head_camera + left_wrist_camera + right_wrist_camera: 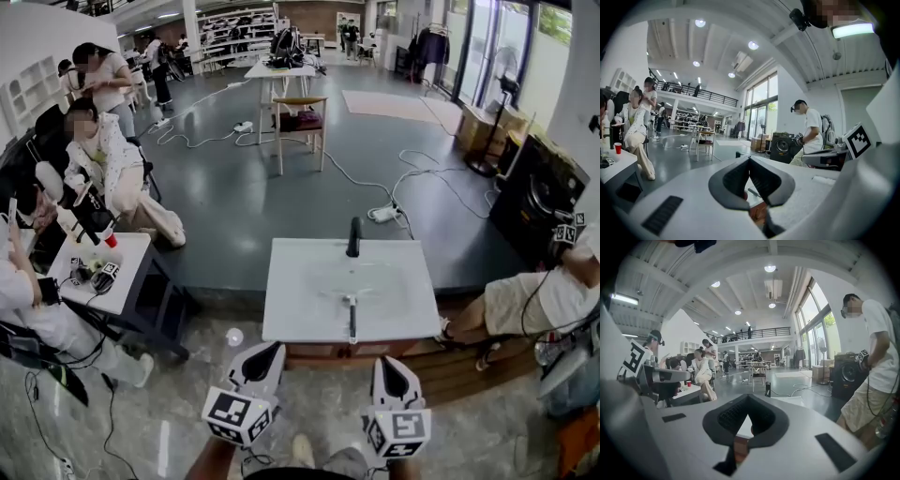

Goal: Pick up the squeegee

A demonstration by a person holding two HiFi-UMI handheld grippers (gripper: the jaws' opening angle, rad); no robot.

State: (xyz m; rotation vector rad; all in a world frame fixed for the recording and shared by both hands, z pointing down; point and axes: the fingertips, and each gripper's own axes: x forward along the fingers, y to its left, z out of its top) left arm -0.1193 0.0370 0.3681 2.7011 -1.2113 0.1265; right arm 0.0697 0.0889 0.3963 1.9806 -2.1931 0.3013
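Head view: squeegee [351, 317] lies untouched on the white table [300, 281]. Left gripper [270, 352] sits at its 7 o'clock and right gripper [393, 366] at its 5, both apart from it.
Left gripper view: jaws clenched, empty.
Right gripper view: jaws clenched, empty.
Nothing done yet; reach, opening, grasp and lift all remain.

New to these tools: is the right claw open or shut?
Shut: in the right gripper view the right claw shows both tips touching, with nothing held between them.
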